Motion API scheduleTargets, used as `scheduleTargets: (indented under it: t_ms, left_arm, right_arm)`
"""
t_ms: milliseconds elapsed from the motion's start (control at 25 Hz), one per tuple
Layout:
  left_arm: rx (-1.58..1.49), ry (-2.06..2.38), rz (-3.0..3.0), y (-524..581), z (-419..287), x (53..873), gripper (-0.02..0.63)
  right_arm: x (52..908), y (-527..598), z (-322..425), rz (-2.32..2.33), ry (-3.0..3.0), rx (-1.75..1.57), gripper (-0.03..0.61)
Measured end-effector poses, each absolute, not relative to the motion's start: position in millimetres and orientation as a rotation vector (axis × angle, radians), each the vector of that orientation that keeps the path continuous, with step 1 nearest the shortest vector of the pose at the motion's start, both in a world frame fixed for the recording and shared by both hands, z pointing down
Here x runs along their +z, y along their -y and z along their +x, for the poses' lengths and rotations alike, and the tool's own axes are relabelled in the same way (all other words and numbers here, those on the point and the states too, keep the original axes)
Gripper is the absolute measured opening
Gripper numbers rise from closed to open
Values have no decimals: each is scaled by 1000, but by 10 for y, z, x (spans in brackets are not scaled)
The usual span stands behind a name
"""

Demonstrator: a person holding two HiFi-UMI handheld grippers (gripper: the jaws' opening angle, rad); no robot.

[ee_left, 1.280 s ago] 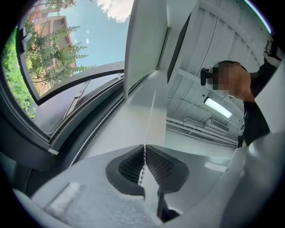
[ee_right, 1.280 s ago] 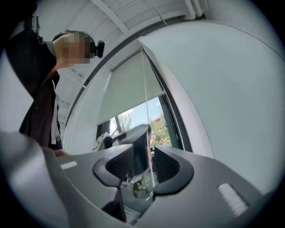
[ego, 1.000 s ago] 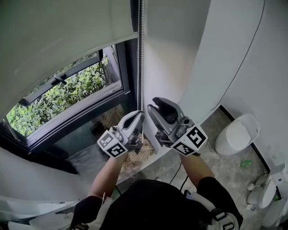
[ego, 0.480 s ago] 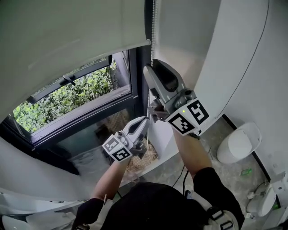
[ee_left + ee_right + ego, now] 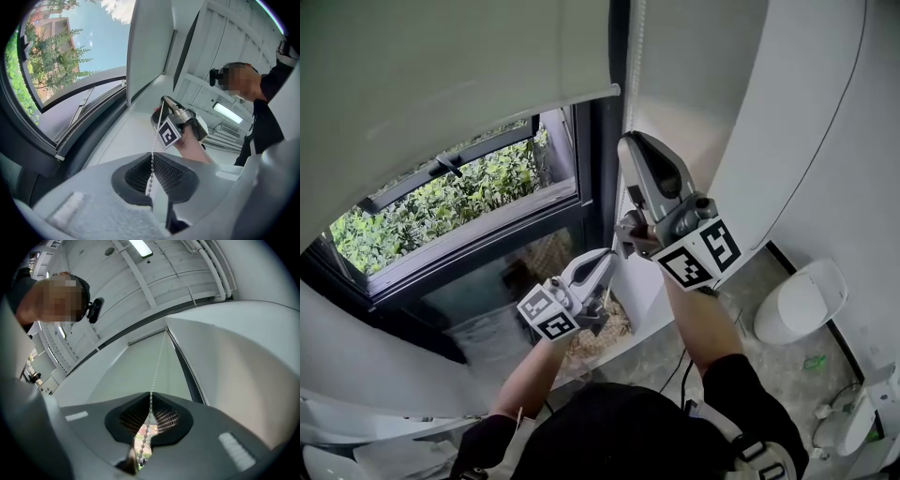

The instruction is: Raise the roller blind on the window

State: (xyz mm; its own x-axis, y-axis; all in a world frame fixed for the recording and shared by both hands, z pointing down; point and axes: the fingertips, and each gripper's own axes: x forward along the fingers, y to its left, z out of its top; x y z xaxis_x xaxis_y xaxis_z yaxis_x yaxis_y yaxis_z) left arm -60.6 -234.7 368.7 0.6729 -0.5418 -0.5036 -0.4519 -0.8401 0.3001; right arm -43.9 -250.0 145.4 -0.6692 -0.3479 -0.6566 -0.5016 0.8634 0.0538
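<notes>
Just right of the roller blind (image 5: 441,66) hangs its light, limp, slippery bead chain (image 5: 157,371), best pinched across the beads: left tongs (image 5: 604,261) clench it low, while right tongs (image 5: 630,142) have just been closing on it higher.

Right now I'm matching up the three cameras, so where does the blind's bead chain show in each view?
Head view: the bead chain hangs at top centre, just right of the dark window frame.
Left gripper view: the chain rises from lower centre, slanting slightly right.
Right gripper view: the chain climbs from lower centre up the middle.
Shared landmark: the pale roller blind beside the chain.
</notes>
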Motion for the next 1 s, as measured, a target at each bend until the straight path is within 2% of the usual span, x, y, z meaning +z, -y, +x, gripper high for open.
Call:
scheduleTargets:
  t_ms: [280, 480, 840, 1000]
  left_arm:
    - [-749, 844, 2728, 2452, -491, 4009, 15]
    - [-648, 810, 2608, 2506, -392, 4539, 15]
    - [-256, 847, 2547, 2389, -237, 5651, 17]
    - [-264, 797, 2589, 2334, -196, 5591, 38]
  right_arm:
    - [1776, 2482, -300, -666, -2355, 296, 14]
    - [2297, 2503, -277, -712, -2404, 262, 14]
    - [3434, 2335, -304, -751, -2537, 43, 14]
    - [3481, 2326, -365, -745, -2562, 53, 14]
